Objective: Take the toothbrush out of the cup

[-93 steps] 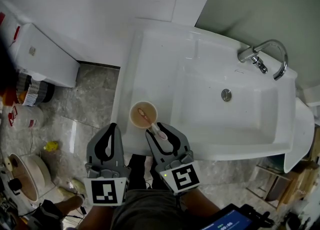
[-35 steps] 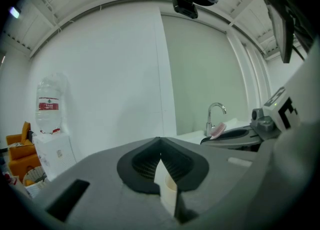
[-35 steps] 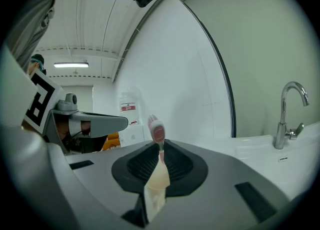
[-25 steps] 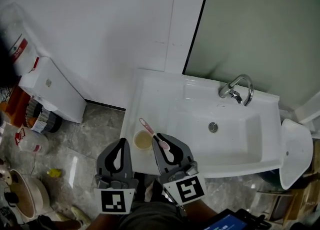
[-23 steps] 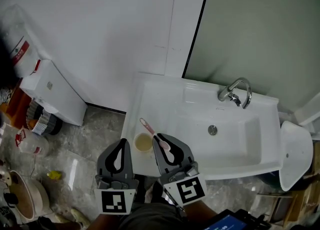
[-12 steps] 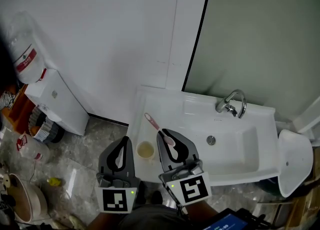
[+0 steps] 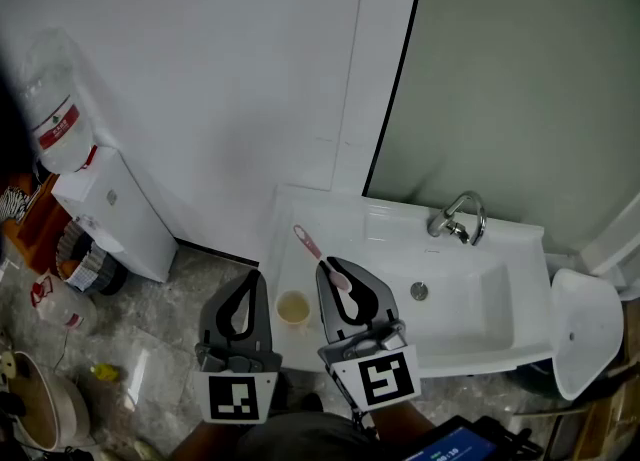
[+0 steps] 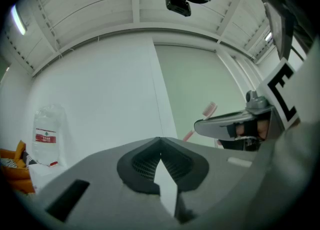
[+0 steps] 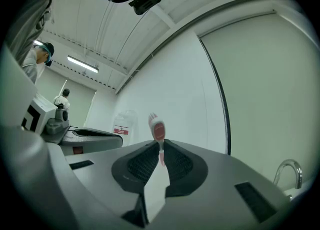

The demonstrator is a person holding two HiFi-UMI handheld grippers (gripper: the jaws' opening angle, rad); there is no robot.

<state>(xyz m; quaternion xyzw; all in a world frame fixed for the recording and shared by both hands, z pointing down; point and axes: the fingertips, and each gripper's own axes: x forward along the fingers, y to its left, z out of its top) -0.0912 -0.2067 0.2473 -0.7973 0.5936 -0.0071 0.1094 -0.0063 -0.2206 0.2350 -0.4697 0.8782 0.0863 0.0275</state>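
Note:
A pink toothbrush point(image 7: 312, 249) sticks out forward-left from my right gripper point(image 7: 333, 271), which is shut on its handle. Its bristle head point(image 9: 156, 128) stands just past the jaws in the right gripper view, and it also shows in the left gripper view point(image 8: 208, 110). The tan cup point(image 7: 293, 307) stands upright on the sink's left ledge, below and between both grippers, with nothing in it. My left gripper point(image 7: 253, 279) hovers left of the cup, its jaw tips point(image 8: 160, 139) closed together on nothing.
The white sink point(image 7: 470, 324) has a chrome faucet point(image 7: 458, 217) at its back rim. A white water dispenser point(image 7: 110, 211) with a bottle point(image 7: 58, 129) stands at the left, with floor clutter point(image 7: 60, 304) beside it. A white rounded fixture point(image 7: 585, 329) sits right of the sink.
Both grippers have risen. The toothbrush, earlier in the cup, has come out with the right gripper and is held high above it; the cup has stayed on the ledge.

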